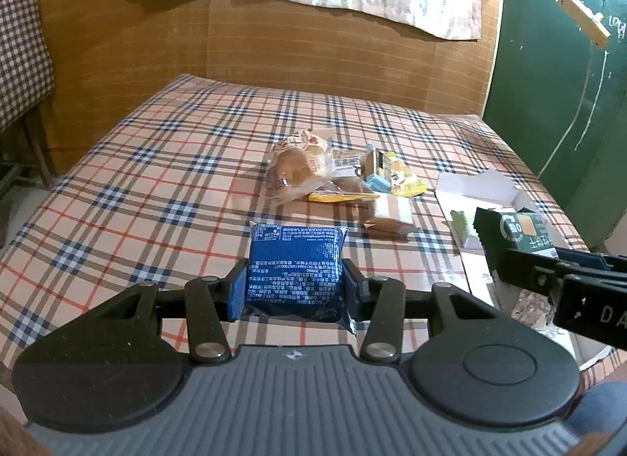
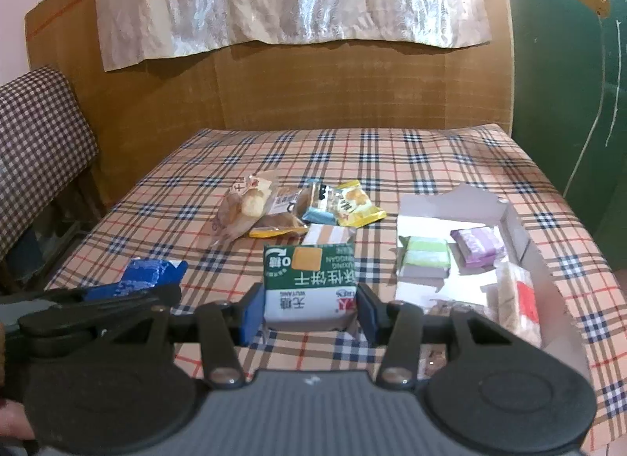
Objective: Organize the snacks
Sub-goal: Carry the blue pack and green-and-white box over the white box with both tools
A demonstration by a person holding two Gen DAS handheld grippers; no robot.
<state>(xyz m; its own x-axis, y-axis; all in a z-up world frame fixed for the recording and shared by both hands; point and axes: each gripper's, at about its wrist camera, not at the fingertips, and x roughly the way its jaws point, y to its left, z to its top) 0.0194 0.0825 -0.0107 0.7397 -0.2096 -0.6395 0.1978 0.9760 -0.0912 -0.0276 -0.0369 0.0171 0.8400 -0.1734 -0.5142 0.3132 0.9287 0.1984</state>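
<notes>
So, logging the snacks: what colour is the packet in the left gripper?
Blue with white print: the blue packet, clearest in the left wrist view.

— That surface (image 2: 392, 150): peach plaid, navy and red lines?
— Yes. The left claw (image 1: 296, 283) has blue pads on a royal-blue packet (image 1: 296, 260); the right claw's (image 2: 309, 307) packet (image 2: 309, 279) is green and white.
— The far-right box (image 2: 513, 228)?
— White.

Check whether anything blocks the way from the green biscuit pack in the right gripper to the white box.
Nothing visible does. The right gripper holds the green biscuit pack above the plaid cloth, and the white box lies open just to its right. Only bare cloth lies between; the loose snack pile sits farther back.
</notes>
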